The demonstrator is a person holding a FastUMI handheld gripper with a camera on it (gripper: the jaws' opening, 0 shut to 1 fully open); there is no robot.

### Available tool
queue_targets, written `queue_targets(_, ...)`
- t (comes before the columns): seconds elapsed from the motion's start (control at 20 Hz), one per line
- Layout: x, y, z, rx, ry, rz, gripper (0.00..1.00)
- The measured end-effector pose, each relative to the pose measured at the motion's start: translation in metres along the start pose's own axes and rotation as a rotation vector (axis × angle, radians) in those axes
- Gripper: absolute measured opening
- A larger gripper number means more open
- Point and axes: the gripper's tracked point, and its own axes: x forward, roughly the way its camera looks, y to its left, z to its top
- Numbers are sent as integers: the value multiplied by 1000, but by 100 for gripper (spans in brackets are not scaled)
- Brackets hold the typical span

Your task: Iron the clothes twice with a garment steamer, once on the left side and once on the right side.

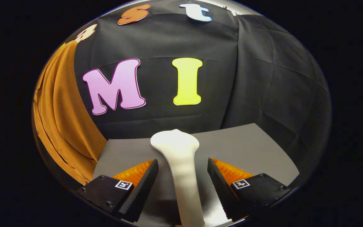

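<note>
The gripper (183,176) sits low over the grey table (257,148), its fingers spread wide, one on each side of the white garment steamer (181,164). The steamer's handle runs straight up the middle between them, its flared head at twelve o'clock just beyond the fingertips. There is a clear gap on both sides (neither finger touches the handle, as far as I can tell), so this looks like the moment before the grab.

Over at about nine to ten o'clock hangs the orange garment (61,116), draped against the booth wall, well apart from the steamer.

To do this well, I judge the fingers should close evenly on the narrow part of the handle, below the flare, so the head can't slip or swing. The handle looks smooth, so a firm, centred pinch matters before any lift toward the cloth.
</note>
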Motion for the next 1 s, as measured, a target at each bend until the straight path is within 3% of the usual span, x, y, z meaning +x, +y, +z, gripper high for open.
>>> queue_targets(0.55,14,-13,-33,13,152,-22,96)
queue_targets(0.75,16,-10,-41,11,185,-8,75)
queue_targets(0.9,14,-10,-40,8,186,7,48)
queue_targets(1.0,11,-9,-36,30,165,22,45)
